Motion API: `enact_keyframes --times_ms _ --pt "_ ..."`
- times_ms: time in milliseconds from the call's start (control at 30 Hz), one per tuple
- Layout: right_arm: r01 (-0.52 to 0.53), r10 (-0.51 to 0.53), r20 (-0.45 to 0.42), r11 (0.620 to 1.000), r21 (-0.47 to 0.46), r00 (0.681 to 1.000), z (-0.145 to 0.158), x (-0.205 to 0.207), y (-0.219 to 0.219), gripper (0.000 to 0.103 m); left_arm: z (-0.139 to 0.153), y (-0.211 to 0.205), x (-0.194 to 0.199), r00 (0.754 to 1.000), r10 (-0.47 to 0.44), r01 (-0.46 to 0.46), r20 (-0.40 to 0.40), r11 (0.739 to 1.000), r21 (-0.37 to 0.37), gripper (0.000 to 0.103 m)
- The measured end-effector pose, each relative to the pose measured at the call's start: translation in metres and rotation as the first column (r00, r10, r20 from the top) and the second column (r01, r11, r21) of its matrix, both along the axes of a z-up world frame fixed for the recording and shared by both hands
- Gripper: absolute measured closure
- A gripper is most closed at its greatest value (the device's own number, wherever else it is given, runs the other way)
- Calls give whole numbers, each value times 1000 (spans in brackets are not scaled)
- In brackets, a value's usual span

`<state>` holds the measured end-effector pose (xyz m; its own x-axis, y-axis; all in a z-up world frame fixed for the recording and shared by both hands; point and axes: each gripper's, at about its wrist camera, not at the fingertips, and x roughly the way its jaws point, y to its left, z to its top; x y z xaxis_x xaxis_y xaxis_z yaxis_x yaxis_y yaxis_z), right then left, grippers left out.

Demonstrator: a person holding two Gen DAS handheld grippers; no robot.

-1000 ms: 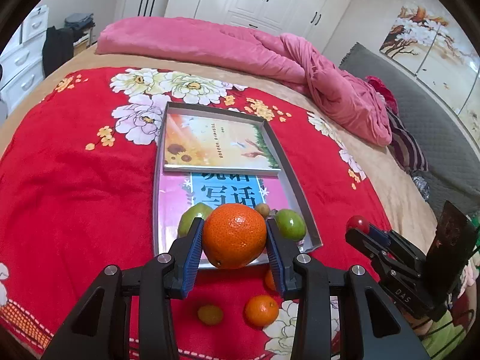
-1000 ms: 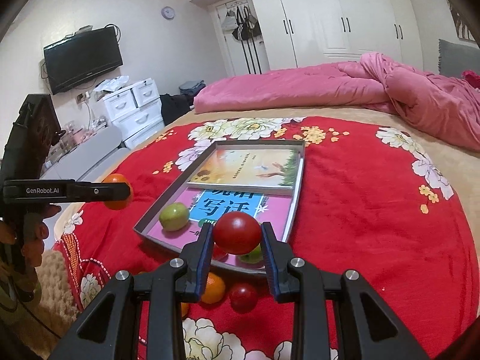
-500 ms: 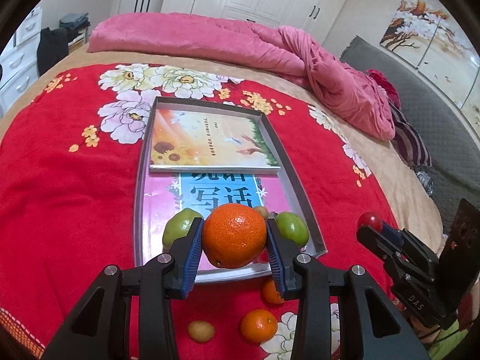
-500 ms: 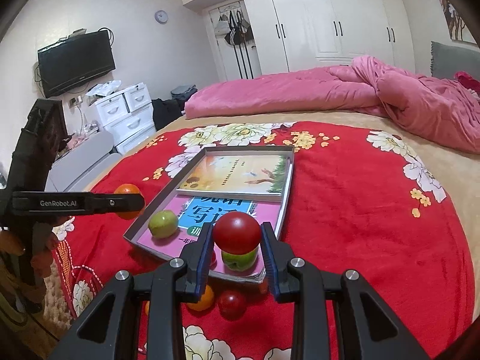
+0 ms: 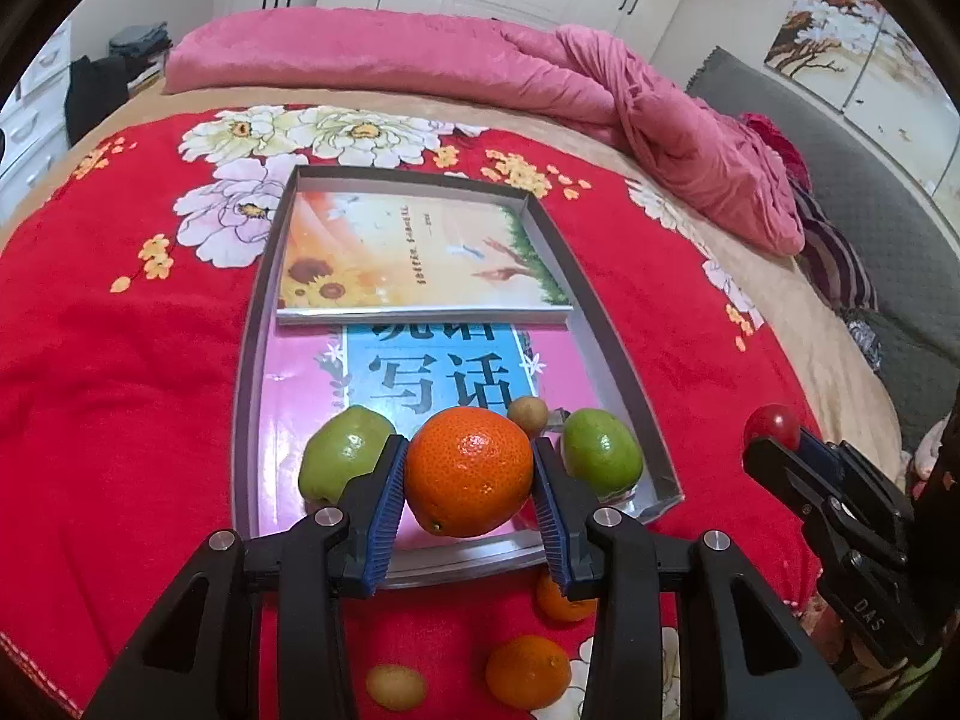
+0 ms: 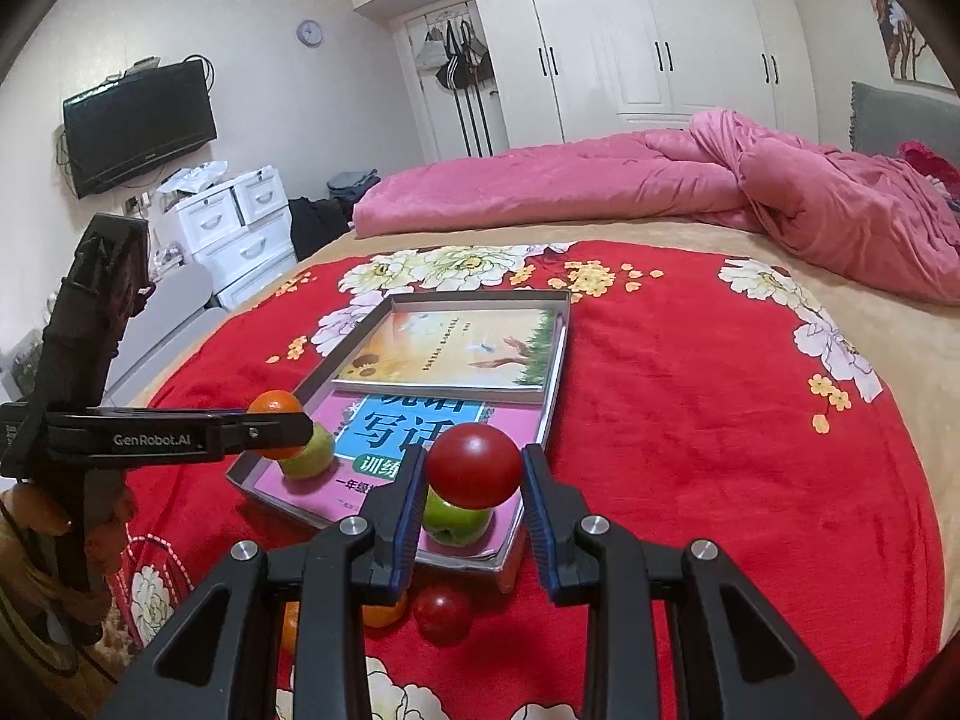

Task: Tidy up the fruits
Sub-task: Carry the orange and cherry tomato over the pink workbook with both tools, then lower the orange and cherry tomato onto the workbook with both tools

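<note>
glossy book covers [image 5: 420, 252], plush red blanket [image 5: 120, 390].

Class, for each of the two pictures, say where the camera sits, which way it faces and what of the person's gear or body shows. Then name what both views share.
Left wrist view: sits on the left gripper, looking down over the orange it clamps, towards the tray; the right gripper shows at the right edge.
Right wrist view: sits on the right gripper, facing across the bed over its red fruit; the left gripper and a hand show at left.
Shared: tray, books, green fruits, red blanket.
</note>
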<state>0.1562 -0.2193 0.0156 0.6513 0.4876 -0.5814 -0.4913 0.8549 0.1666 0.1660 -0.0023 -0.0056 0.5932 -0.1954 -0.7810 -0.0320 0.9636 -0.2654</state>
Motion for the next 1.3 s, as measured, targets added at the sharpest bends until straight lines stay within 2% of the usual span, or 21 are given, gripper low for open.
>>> enact_keyframes --times_ms 300,733,1300 --pt "-35 34 -11 998 -60 999 -10 0 14 71 -14 -10 4 1000 -25 25 -17 999 34 61" --pt "-52 46 -70 994 -95 997 -28 6 20 71 -27 -12 10 999 -29 32 -33 997 72 61" --pt "-83 67 -101 982 -168 993 -45 9 35 71 -35 -18 15 998 -55 58 -38 995 80 61"
